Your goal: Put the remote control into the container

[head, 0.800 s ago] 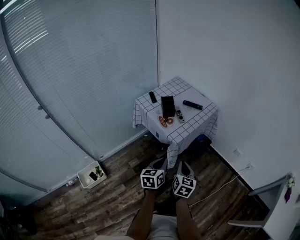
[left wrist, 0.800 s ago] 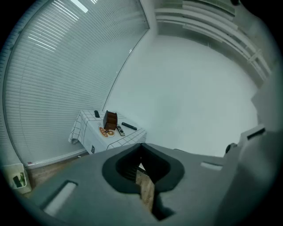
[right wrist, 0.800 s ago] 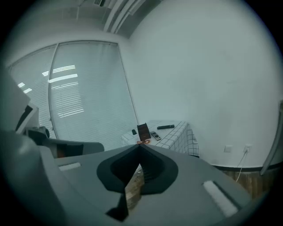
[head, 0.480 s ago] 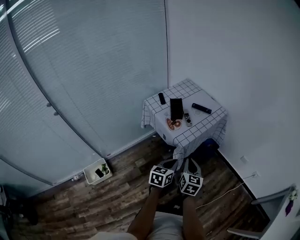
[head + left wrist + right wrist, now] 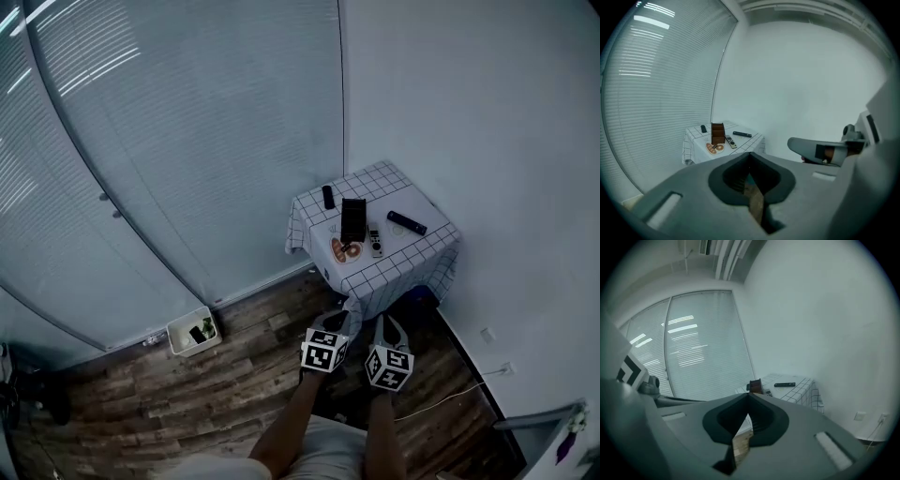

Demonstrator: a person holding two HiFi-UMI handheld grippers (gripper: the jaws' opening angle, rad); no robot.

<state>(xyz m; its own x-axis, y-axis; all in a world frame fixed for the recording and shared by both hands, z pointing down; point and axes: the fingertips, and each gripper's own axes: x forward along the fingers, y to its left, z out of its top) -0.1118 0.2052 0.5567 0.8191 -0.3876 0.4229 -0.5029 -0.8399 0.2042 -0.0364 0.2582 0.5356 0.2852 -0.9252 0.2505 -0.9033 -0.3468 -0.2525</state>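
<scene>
A small table (image 5: 410,262) with a checked cloth stands in the room's corner. On it a dark upright container (image 5: 353,218) stands in the middle. A long black remote (image 5: 407,222) lies to its right, a grey remote (image 5: 374,242) just beside it, and a short black remote (image 5: 328,197) at the back left. My left gripper (image 5: 337,322) and right gripper (image 5: 387,327) hang side by side over the floor, well short of the table, both shut and empty. In the left gripper view the container (image 5: 717,133) and the long remote (image 5: 742,134) show far beyond the shut jaws.
An orange patterned mat (image 5: 345,250) lies at the table's front. A white bin (image 5: 194,331) sits on the wood floor by the blinds at left. A cable (image 5: 450,389) runs along the floor to a wall socket (image 5: 487,334) at right.
The head view has swung, so the table and both grippers sit further right and a little lower in the picture. The grippers stay together, shut and empty.
</scene>
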